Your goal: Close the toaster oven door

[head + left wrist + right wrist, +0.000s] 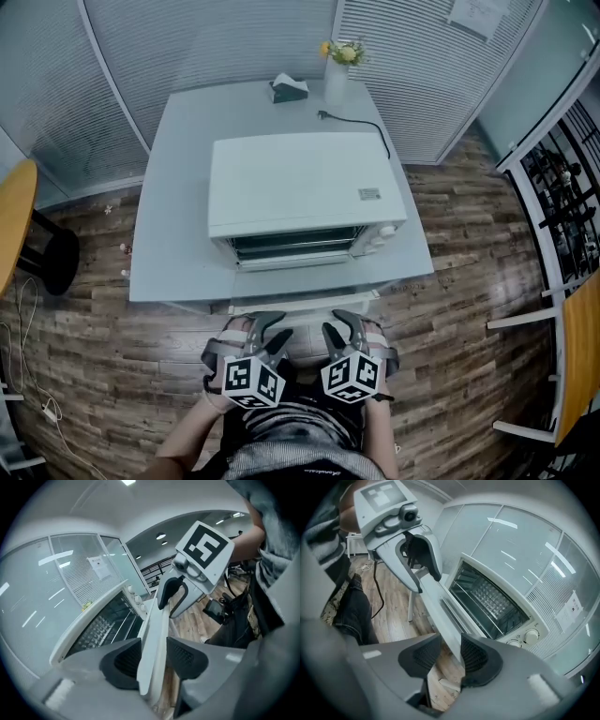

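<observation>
- The toaster oven (300,183) is white and sits on a grey table (173,197).
- A small grey label (369,194) is stuck on top of it. The words on it are too small to read.
- A sheet of paper (99,567) hangs on the glass wall behind. It has print on it, but I cannot read that either.
- Each tool has a cube with black and white square marks (253,382). They are patterns, not words.
- The oven has round knobs (529,637) on its front. Any marks around them are too small to make out.
- The oven door (157,639) is open. It hangs down and out, past the front of the table, toward the person.
- The wire rack (487,597) inside the oven can be seen.
- The left gripper (154,659) has its jaws spread wide. The free edge of the door sits in the gap. There is clear space between the door and one pad, so it is not squeezing the door.
- The right gripper (449,654) also has its jaws apart. The same door edge runs between its pads. The pads are close to the door but do not clamp it.
- The two tools sit side by side along the door's edge, near each other.
- A vase of yellow flowers (337,70) and a tissue box (288,89) stand at the back of the table, well apart from the tools.
</observation>
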Motion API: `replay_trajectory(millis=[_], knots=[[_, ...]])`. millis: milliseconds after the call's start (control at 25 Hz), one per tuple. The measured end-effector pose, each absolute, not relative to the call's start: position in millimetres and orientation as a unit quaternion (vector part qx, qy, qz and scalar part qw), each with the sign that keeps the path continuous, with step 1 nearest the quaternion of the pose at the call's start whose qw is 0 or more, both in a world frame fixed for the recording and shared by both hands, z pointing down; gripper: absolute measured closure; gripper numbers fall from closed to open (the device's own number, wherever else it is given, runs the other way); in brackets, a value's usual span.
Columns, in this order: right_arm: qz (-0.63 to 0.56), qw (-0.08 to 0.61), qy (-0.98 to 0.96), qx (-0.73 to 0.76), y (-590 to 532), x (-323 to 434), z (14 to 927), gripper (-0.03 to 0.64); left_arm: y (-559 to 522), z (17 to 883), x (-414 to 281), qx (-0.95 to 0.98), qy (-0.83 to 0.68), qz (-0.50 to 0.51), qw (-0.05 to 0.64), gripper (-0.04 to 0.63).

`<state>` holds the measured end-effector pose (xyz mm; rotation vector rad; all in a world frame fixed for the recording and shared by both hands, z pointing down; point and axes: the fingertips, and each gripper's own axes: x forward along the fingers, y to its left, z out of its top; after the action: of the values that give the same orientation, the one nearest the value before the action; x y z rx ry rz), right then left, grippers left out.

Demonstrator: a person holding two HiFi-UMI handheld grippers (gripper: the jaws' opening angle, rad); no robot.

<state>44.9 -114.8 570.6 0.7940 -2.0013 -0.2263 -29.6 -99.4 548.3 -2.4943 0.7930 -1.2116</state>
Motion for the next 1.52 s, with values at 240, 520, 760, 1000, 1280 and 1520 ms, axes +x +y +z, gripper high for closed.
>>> replay_trajectory(millis=[240,520,760,1000,1280,1520], knots=[[-0.091,0.456,-0.822,0.33,-119.4,43.8,564.2,0.479,-99.9,551.3,-30.1,-0.844,0.262,-0.444,0.149,0.428],[-0.099,0.438,-0.828,0.335,-133.6,39.7,546.4,0.477,-114.2,553.0,-33.9,-0.84,0.284,-0.438,0.147,0.491],[-0.1,0.423,-0.836,0.334,-142.1,39.0,539.2,0.476,-123.8,546.5,-35.3,-0.847,0.294,-0.423,0.132,0.502],[-0.104,0.406,-0.843,0.336,-149.8,38.3,532.8,0.474,-132.1,540.7,-36.2,-0.844,0.305,-0.42,0.135,0.5],[-0.112,0.377,-0.854,0.34,-163.6,36.0,519.8,0.471,-147.0,529.0,-38.5,-0.837,0.33,-0.412,0.142,0.497],[-0.118,0.355,-0.862,0.342,-180.0,32.3,506.8,0.468,-164.0,516.7,-41.9,-0.831,0.349,-0.407,0.15,0.491]])
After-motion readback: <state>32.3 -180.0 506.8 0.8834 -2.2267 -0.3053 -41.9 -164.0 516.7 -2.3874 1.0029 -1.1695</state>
